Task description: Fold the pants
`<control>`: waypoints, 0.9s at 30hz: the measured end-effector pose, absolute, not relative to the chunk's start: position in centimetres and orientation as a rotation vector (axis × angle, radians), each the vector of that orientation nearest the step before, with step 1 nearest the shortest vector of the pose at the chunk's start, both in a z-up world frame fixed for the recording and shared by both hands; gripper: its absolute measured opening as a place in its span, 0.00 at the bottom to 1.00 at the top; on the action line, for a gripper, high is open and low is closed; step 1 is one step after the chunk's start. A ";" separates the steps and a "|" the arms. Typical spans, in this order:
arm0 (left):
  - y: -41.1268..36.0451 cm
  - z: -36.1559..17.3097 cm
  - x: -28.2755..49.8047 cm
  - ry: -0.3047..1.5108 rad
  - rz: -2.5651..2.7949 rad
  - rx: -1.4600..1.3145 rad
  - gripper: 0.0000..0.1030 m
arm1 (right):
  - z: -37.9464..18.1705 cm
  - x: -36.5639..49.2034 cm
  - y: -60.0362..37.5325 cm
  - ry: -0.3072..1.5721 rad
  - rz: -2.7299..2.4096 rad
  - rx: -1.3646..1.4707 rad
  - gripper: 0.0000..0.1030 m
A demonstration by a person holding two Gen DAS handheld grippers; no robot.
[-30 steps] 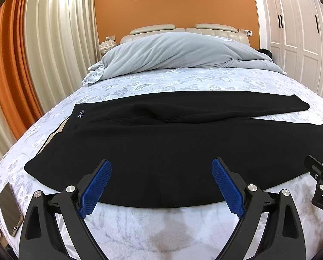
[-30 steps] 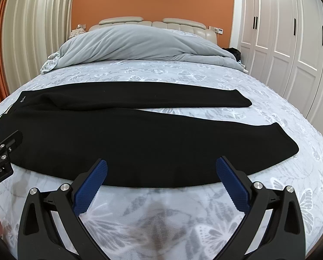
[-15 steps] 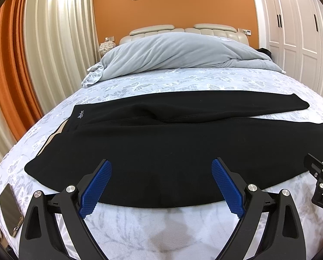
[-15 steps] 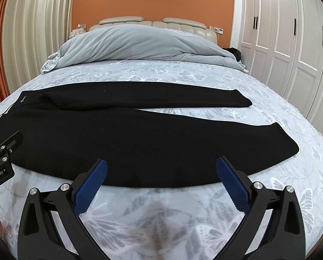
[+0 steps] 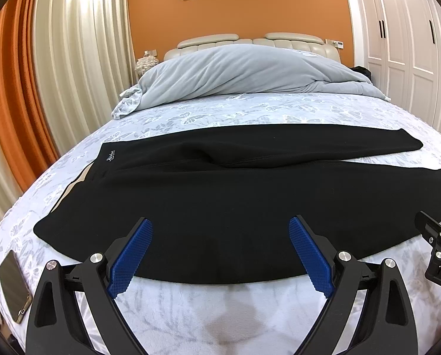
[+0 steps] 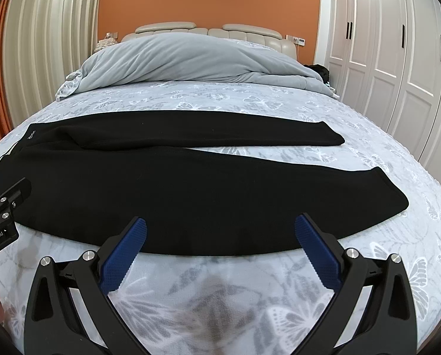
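Right now black pants (image 5: 220,195) are lying flat across the bed (image 5: 250,109), waistband to the left, legs running right w/ a gap btwn them. Left gripper (image 5: 220,251) is hovering at the near edge, jaws spread wide, holding nothing. Right gripper (image 6: 220,251) is doing likewise, also gaping & empty. Phone (image 5: 13,287) is sitting at the bed's left corner.
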State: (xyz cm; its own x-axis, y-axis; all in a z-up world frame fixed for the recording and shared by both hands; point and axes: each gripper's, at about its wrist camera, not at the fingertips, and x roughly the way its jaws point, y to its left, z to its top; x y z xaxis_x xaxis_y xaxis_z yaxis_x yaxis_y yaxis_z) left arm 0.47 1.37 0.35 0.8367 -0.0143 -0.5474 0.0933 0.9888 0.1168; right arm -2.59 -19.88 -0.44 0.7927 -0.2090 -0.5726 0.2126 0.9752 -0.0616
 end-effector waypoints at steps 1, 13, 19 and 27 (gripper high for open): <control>1.4 0.4 0.5 0.577 -0.056 0.141 0.89 | -0.4 -2.6 -19.9 0.615 -0.227 0.007 0.96; 4.1 1.2 1.3 0.637 -0.162 0.027 0.90 | 0.1 -1.4 -24.5 0.694 -0.130 0.192 0.96; 9.6 4.0 7.4 0.654 -0.110 -0.050 0.90 | 1.9 4.1 -34.5 0.749 -0.144 0.273 0.96; 20.3 3.9 27.0 0.827 0.117 -0.152 0.90 | 1.1 18.6 -47.1 0.772 -0.162 0.264 0.96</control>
State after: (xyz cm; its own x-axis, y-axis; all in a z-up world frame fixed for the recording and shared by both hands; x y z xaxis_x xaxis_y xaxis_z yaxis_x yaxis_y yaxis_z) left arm 26.99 20.28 3.90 0.6715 0.0447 -0.7397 -0.1630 0.9827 -0.0885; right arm 18.56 -47.10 1.14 0.7062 -0.0478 -0.7064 0.2399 0.9549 0.1752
